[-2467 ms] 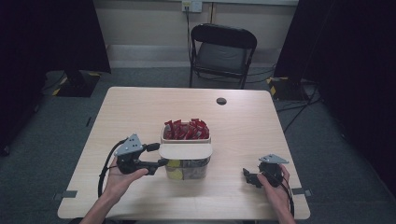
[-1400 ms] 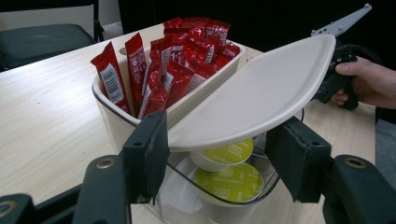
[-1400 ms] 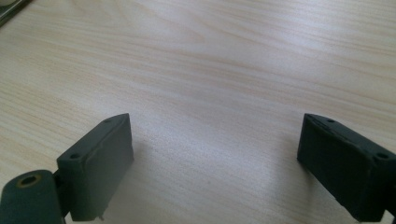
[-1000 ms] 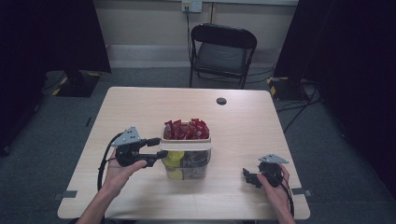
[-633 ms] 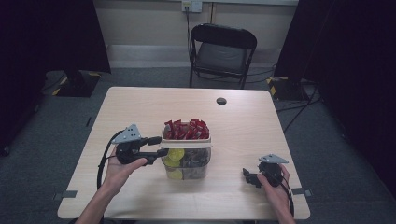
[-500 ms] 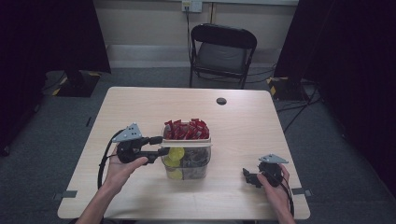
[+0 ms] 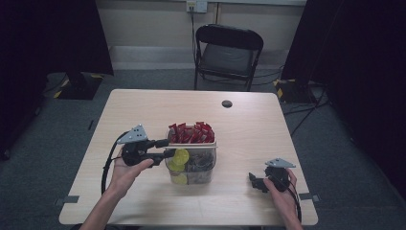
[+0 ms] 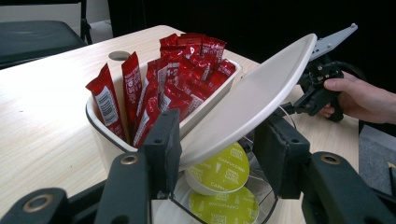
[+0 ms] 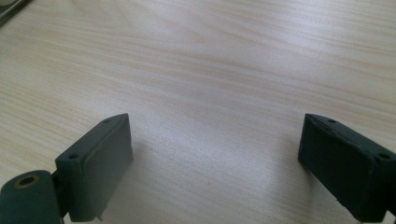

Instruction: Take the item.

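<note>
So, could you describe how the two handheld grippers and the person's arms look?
Both are black pistol-style tools. The left gripper and the right gripper each carry a grey three-cornered plate on top and trail a black cable. Each has two flat, blocky black jaws with small screw holes; brass-coloured pivot rings show at the jaw bases. The forearms are bare, with no sleeves or gloves.

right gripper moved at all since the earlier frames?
No. The right gripper sits at the same spot near the table's front right corner, fingers open.
</note>
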`<state>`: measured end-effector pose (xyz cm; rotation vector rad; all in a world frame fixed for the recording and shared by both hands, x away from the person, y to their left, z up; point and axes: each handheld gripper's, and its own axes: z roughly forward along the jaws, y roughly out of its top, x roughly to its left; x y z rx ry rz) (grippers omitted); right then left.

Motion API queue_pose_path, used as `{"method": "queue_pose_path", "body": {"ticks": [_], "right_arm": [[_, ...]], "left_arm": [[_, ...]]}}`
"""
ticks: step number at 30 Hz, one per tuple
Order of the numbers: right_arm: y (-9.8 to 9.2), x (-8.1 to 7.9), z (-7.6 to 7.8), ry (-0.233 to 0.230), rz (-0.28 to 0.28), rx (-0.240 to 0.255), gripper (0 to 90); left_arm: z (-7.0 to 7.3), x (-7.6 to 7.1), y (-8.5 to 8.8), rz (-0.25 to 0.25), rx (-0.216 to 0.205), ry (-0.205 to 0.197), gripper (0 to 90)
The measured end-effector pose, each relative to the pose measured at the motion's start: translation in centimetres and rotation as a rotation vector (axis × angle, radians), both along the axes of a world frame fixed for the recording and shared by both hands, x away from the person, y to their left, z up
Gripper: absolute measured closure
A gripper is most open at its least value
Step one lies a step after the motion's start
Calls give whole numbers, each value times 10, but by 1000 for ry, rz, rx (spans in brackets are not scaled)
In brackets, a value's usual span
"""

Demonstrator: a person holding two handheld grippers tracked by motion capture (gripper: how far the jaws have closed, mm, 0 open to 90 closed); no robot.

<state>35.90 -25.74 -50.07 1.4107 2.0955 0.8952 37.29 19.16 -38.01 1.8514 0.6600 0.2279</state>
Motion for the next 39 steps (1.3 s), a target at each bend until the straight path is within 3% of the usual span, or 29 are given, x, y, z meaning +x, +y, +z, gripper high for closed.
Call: {"method": "queue_pose_path", "body": {"ticks": [39], "right_arm": [[0,1,0,2,4,2,81]], "left_arm": [[2,-1,1,6,3,1,521]]}}
